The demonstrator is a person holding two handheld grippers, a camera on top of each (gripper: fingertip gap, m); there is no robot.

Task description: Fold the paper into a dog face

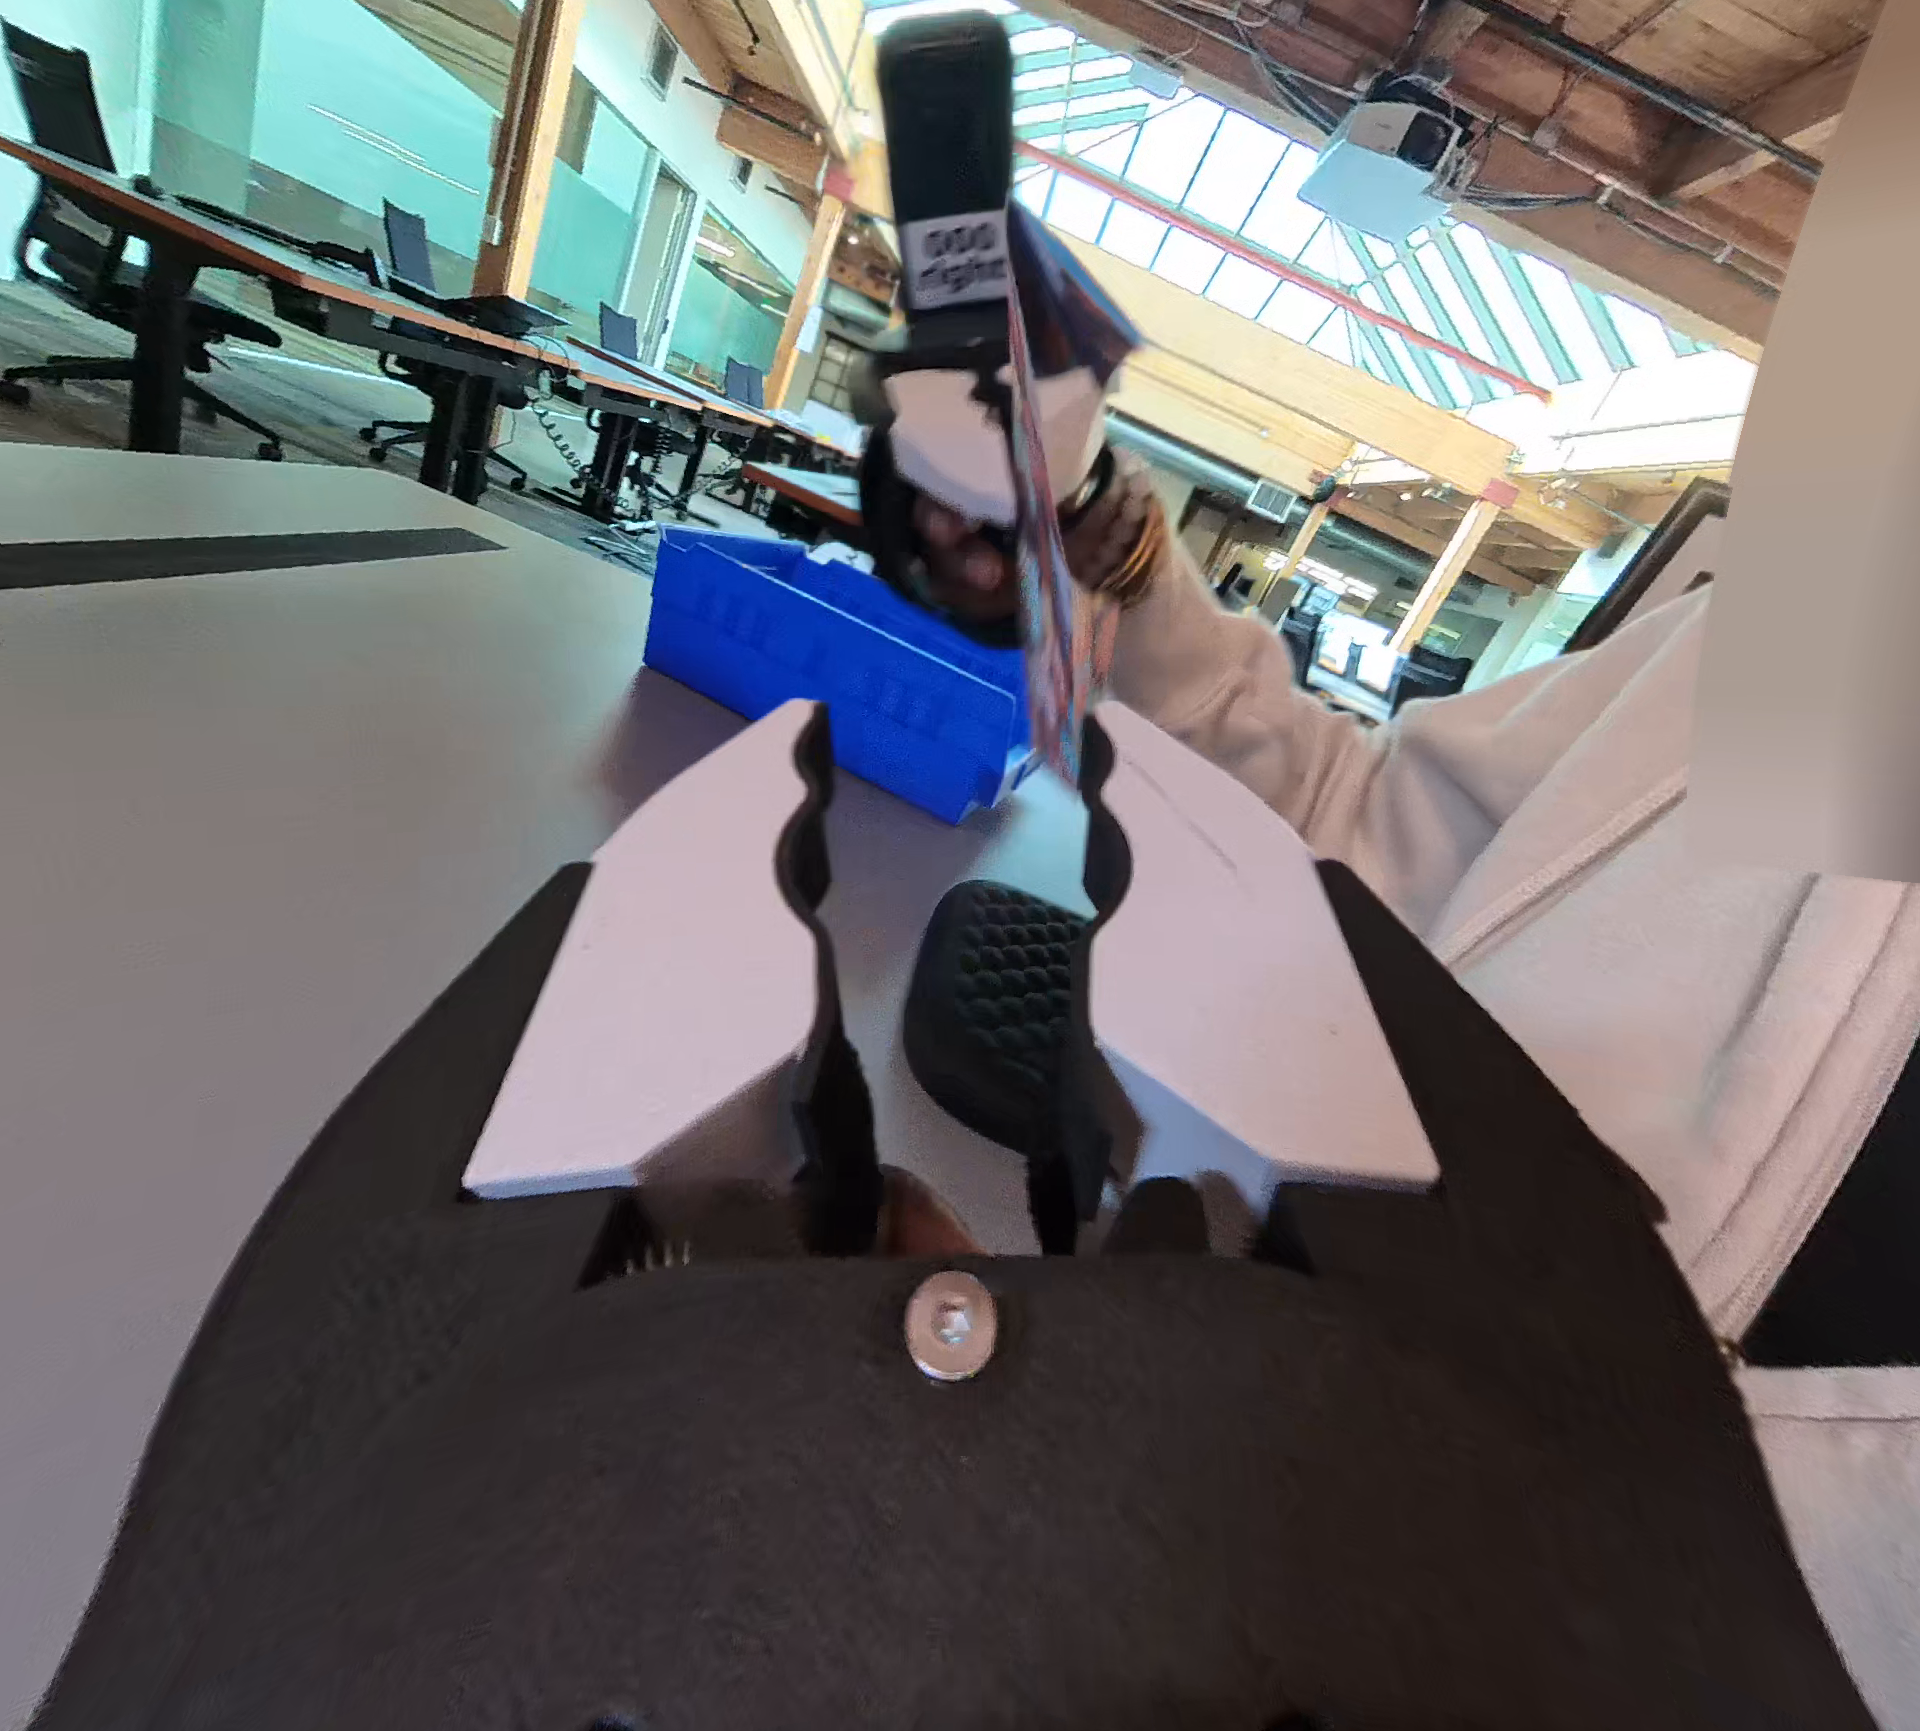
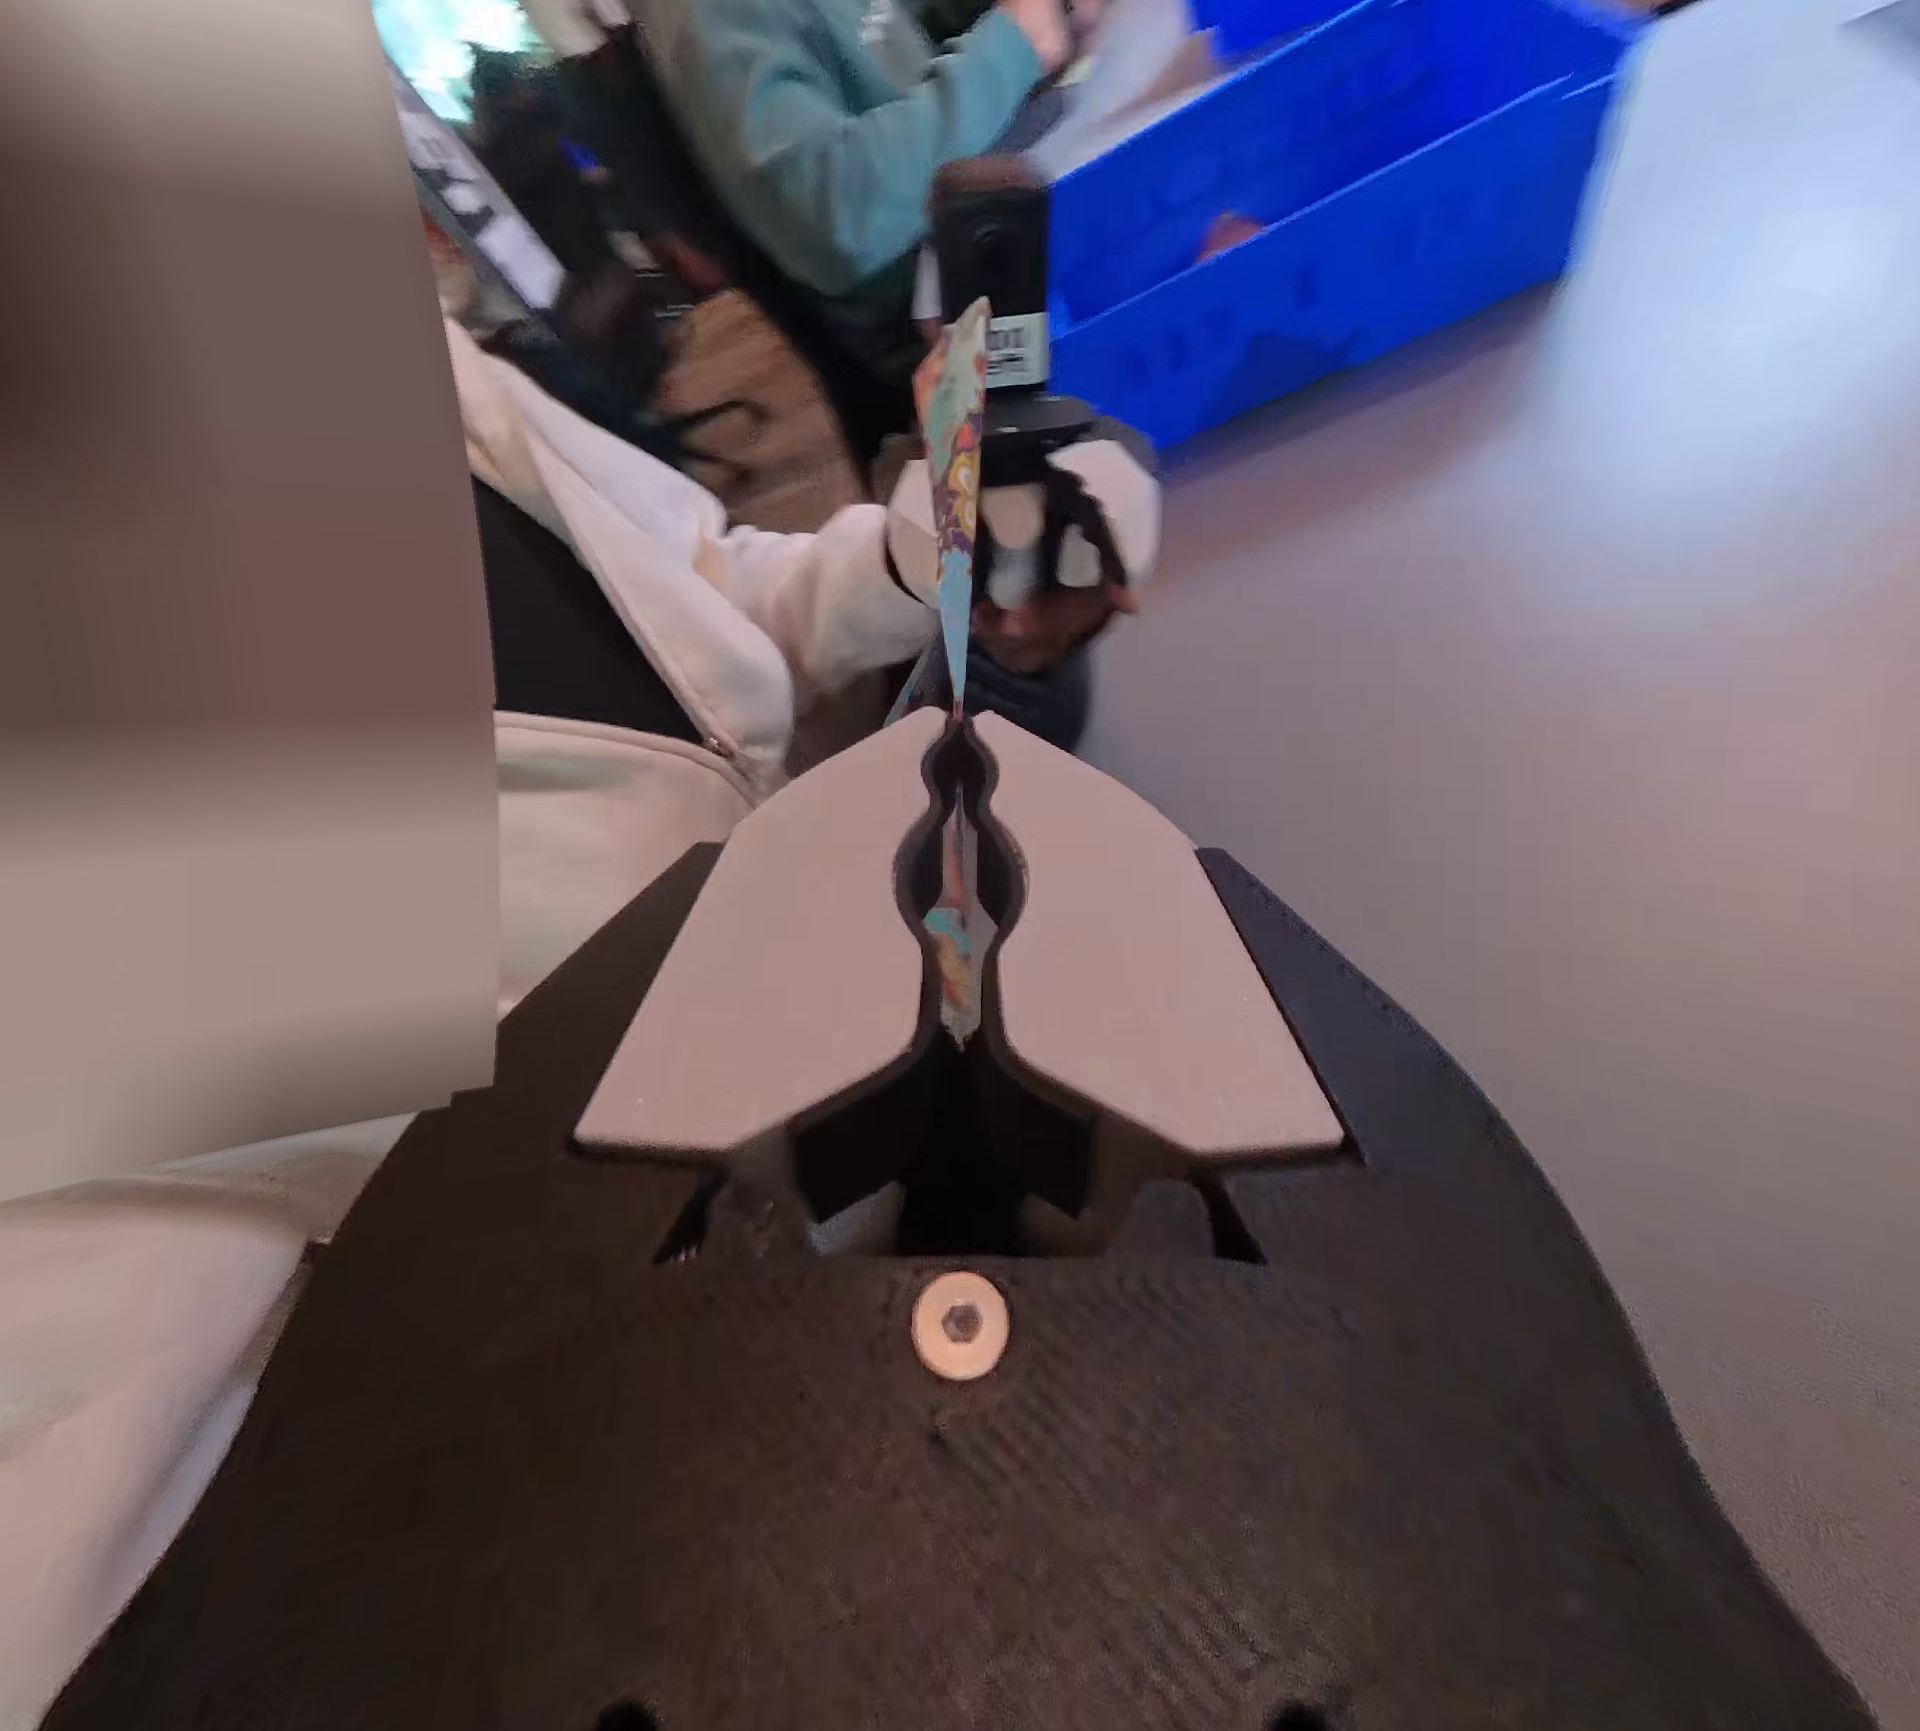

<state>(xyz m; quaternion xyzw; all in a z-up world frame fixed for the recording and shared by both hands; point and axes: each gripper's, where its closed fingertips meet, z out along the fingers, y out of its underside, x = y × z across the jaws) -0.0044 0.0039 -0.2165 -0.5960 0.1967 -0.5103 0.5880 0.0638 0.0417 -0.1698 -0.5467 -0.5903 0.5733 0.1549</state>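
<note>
Right gripper (image 2: 958, 725) pressed together, pinching patterned paper (image 2: 956, 476) edge-on between fingertips; paper raised in air above grey table (image 2: 1558, 746). Left gripper (image 1: 951, 731) spread, nothing between fingers; paper's lower edge just beside its right fingertip (image 1: 1127, 746), contact unclear. Blue bin (image 1: 831, 653) on table behind. Person's cream sleeve (image 1: 1299, 725) alongside.

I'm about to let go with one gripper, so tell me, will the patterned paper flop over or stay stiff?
Probably fairly stiff: the paper stands edge-on above the shut right gripper, seemingly folded into layers. Likely very light, so it may swing or slip. The left gripper is open.
</note>
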